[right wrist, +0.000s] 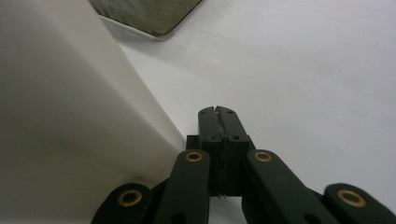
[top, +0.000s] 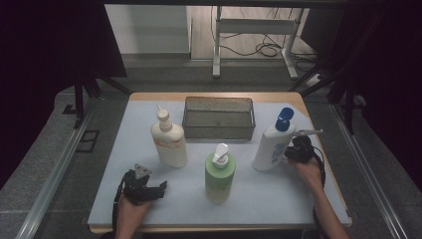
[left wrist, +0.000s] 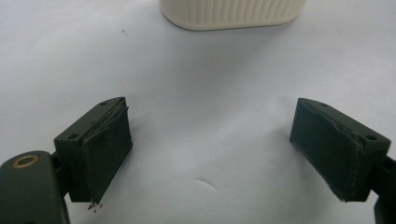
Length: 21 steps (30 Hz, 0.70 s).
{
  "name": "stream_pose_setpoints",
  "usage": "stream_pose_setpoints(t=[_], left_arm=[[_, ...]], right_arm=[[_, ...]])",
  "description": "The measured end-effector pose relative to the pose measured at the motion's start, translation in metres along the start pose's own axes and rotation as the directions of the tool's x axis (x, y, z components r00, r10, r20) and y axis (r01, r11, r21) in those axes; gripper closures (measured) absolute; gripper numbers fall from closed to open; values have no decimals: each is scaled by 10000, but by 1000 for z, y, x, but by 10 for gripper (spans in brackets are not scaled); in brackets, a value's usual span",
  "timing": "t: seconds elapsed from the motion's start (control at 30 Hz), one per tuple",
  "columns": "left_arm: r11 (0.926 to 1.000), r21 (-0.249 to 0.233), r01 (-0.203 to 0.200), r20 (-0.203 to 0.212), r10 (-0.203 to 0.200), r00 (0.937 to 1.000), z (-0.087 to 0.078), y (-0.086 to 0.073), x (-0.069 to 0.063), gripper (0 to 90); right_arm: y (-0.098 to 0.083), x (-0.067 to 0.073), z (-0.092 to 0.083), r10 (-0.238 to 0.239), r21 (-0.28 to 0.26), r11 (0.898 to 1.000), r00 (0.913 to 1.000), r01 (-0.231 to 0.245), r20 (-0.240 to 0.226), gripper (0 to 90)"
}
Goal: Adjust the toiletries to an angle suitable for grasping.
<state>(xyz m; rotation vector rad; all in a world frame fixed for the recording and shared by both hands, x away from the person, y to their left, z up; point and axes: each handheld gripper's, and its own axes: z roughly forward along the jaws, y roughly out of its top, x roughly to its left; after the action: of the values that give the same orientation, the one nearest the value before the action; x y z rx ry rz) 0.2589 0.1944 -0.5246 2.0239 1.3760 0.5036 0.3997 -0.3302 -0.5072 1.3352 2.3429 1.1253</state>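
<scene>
Three pump bottles stand on the white table. A cream bottle with a red label is at the left, a green one with a white pump is in the middle front, and a white one with a blue cap is at the right. My left gripper rests open on the table in front of the cream bottle, whose base lies ahead of the spread jaws. My right gripper is shut and empty, close beside the white bottle's wall.
A dark wire mesh basket stands at the back middle of the table; its corner lies beyond the white bottle. Dark stands and cables are on the floor behind the table.
</scene>
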Motion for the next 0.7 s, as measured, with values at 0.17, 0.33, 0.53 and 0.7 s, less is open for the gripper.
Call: stream_pose_setpoints(t=[0.17, 0.33, 0.53, 0.7], left_arm=[[10000, 7, 0, 6, 0, 10000, 0, 0, 0, 121], [10000, 8, 5, 3, -5, 10000, 0, 0, 0, 121], [10000, 15, -3, 4, 3, 10000, 0, 0, 0, 121], [10000, 12, -3, 0, 3, 10000, 0, 0, 0, 121]], right_arm=[[-1, -1, -1, -70, 61, 10000, 9996, 72, -274, 891], [-4, 0, -3, -90, 74, 9999, 9989, 94, -467, 891], [-7, 3, -6, -181, 92, 9998, 9986, 185, -498, 890], [-11, 5, -9, -138, 77, 9999, 9981, 143, -598, 890]])
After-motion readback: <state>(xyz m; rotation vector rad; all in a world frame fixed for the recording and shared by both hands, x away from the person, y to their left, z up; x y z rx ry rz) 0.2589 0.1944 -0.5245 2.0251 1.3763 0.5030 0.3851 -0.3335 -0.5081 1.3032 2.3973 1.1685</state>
